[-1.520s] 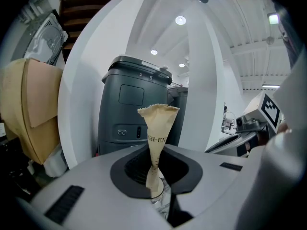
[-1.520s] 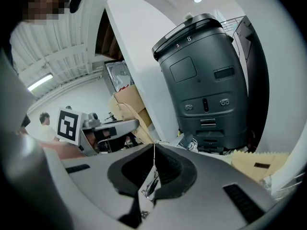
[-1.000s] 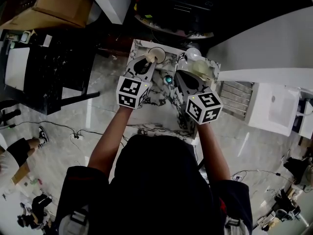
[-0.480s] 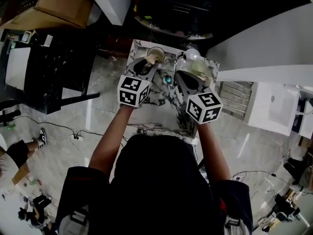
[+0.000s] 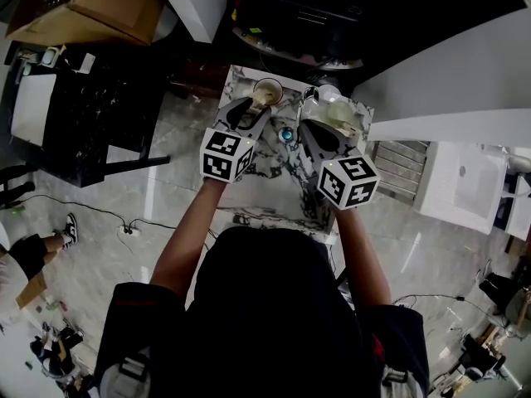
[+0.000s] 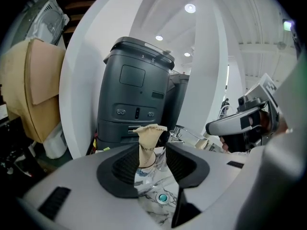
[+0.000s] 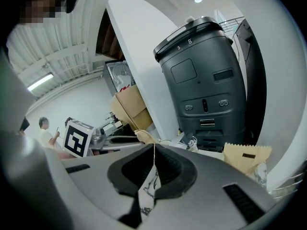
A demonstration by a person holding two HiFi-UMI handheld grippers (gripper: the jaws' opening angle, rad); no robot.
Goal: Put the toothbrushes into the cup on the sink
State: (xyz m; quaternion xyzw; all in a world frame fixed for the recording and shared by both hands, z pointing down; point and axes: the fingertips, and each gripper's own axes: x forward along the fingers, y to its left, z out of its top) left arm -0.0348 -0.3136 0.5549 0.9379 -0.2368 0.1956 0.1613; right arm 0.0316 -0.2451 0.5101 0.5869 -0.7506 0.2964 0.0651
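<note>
On the marble sink top (image 5: 274, 181), a cup (image 5: 266, 92) stands at the far edge with a beige paper-wrapped toothbrush (image 6: 148, 145) upright in it. My left gripper (image 5: 249, 106) (image 6: 160, 152) sits just in front of the cup. Its jaws have just been opening and now stand apart on either side of the packet without pressing it. My right gripper (image 5: 314, 127) (image 7: 153, 164) hovers over the right side of the sink with its pads together; a thin pale line shows at their seam, and I cannot tell what it is. A second beige packet (image 7: 247, 157) (image 5: 341, 118) sits just right of it.
A teal drain plug (image 5: 286, 134) (image 6: 163, 198) lies in the basin between the grippers, and a chrome tap (image 6: 177, 134) stands behind. A clear cup (image 5: 328, 94) is at the back right. A tall black machine (image 6: 134, 90) (image 7: 206, 80) rises behind the sink. Cardboard boxes (image 5: 99, 7) lie far left.
The left gripper's jaws have spread apart and let go of the wrapped toothbrush, which stays upright in the cup. The right gripper has kept still.
</note>
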